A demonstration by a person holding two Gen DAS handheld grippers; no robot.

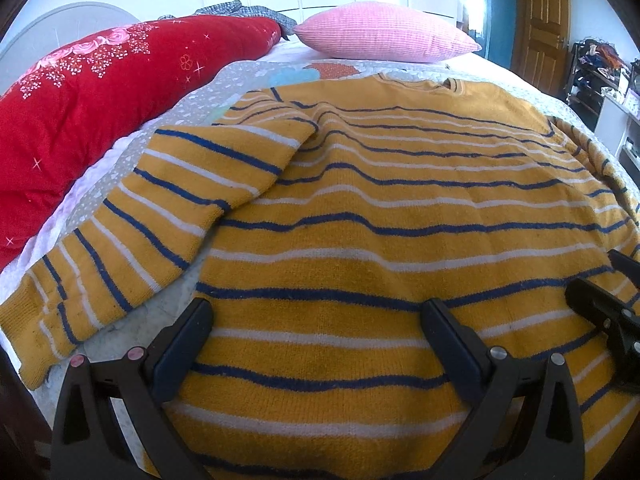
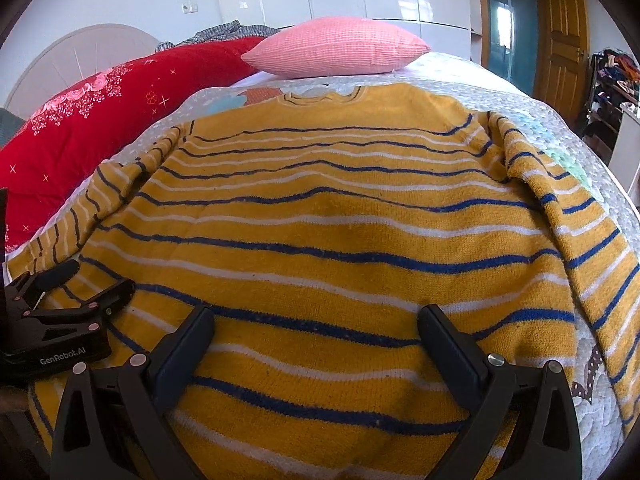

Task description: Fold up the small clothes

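Spread flat across the bed [image 1: 248,70], neck away from both tools: a yellow sweater [image 1: 380,216] with blue and white stripes, hem end nearest the cameras. Left tool [image 1: 318,312] released, fingers wide apart, hovering low over the hem area toward the sweater's left edge, left finger [image 1: 182,350] just above the bare quilt beside the side seam, nothing between the fingers but knit below. Right tool [image 2: 316,318] likewise released and gaping, low over the hem toward the middle and right of the body, gripping nothing. Just to the left of the right tool, the left tool again [image 2: 68,316], close alongside, near the sweater's left edge. Ahead and left of the left tool: the left sleeve [image 1: 132,236], laid out diagonally off the body, cuff near the bed's near-left corner, upper part overlapping the chest. Ahead and right of the right tool: the right sleeve [image 2: 580,240], trailing down along the body's right edge, with a strip of bare quilt [image 2: 560,128] beyond it before the bed's edge. Further left of both tools, a red flowered duvet [image 1: 80,120] bunched along the bed's side, well apart from the sleeve's cuff. Far ahead past the collar [image 2: 320,98], a pink pillow [image 2: 336,48], with open quilt between
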